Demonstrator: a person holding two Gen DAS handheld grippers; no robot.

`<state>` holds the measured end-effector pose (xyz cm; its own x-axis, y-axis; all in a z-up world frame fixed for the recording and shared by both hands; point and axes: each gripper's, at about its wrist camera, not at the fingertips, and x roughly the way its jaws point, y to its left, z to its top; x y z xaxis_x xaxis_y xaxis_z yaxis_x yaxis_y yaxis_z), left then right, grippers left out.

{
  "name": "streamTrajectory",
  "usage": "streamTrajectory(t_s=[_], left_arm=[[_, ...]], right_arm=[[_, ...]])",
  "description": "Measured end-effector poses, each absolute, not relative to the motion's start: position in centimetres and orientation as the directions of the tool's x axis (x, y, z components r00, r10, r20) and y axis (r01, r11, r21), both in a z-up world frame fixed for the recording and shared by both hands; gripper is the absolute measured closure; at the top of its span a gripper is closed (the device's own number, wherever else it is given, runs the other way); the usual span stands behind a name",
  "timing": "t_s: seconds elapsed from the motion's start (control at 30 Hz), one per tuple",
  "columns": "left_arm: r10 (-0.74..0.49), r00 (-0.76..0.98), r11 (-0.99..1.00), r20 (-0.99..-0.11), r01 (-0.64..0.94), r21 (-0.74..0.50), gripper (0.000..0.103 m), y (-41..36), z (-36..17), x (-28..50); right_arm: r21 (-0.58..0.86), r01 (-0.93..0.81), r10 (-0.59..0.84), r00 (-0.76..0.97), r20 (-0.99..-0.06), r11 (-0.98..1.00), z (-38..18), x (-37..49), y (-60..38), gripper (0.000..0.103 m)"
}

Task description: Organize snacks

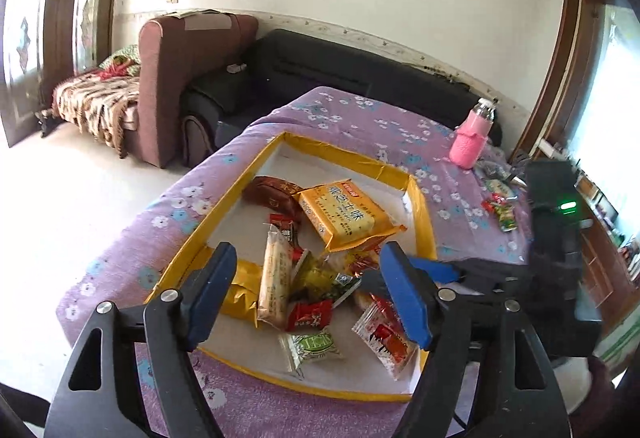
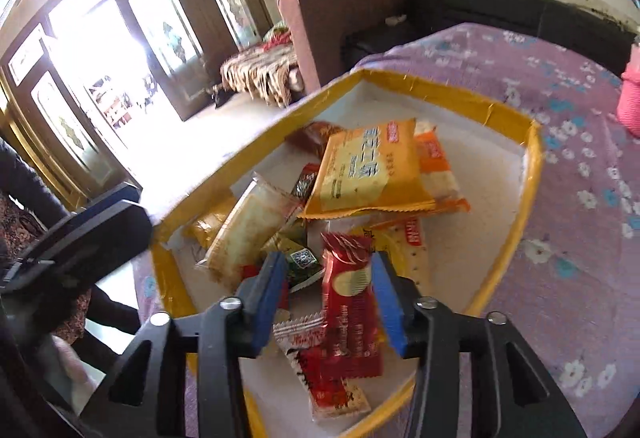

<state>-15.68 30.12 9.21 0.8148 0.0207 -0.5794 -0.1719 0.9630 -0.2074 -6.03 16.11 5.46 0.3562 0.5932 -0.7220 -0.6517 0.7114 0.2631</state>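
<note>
Looking along the right tool [image 2: 328, 298], we see its jaws spread around a red packet [image 2: 350, 302] at lower centre, long axis along the fingers — loose in the tray [image 2: 528, 174]. The left tool [image 1: 308, 294] gapes empty; loose snacks [image 1: 500, 208] wait at right.

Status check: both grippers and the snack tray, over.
Left gripper open, empty above tray. Right gripper open, red snack packet loose between fingers. Snacks piled in tray; a few snacks left outside it.
</note>
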Motion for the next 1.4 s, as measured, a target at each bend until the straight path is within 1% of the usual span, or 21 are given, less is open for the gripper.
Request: streamTrajectory(t_s=[0.1, 0.2, 0.4, 0.67, 0.9, 0.97, 1.4], left_arm=[[0.079, 0.804, 0.965, -0.589, -0.210, -0.158, 0.027, 29.4, 9.3, -15.7], [0.131, 0.793, 0.965, -0.595, -0.241, -0.108, 0.024, 28.6, 9.4, -15.8], [0.169, 0.780, 0.965, -0.603, -0.255, -0.059, 0.022, 27.1, 9.7, -16.2], [0.178, 0.760, 0.974, -0.625, -0.224, 0.005, 0.022, 24.0, 9.6, -15.8], [0.193, 0.759, 0.976, -0.622, -0.214, 0.041, 0.021, 22.3, 9.7, -16.0], [0.199, 0.759, 0.975, -0.619, -0.217, 0.048, 0.020, 22.1, 9.8, -16.1], [0.227, 0.764, 0.968, -0.604, -0.243, 0.057, 0.020, 21.9, 9.9, -16.5]], right_arm=[[0.249, -0.635, 0.593, 0.412, -0.692, 0.732, 6.6, -6.8, 14.4, 0.045], [0.246, -0.609, 0.586, 0.454, -0.671, 0.754, 7.2, -7.3, 12.4, 0.043], [0.256, -0.571, 0.577, 0.497, -0.648, 0.780, 7.2, -8.6, 8.9, 0.040], [0.234, -0.561, 0.564, 0.536, -0.629, 0.794, 7.3, -10.9, 6.2, 0.038], [0.233, -0.558, 0.567, 0.554, -0.609, 0.796, 7.5, -12.2, 5.0, 0.035], [0.235, -0.557, 0.569, 0.557, -0.605, 0.796, 7.4, -12.5, 4.8, 0.035], [0.228, -0.559, 0.567, 0.562, -0.603, 0.797, 7.1, -13.4, 4.6, 0.033]])
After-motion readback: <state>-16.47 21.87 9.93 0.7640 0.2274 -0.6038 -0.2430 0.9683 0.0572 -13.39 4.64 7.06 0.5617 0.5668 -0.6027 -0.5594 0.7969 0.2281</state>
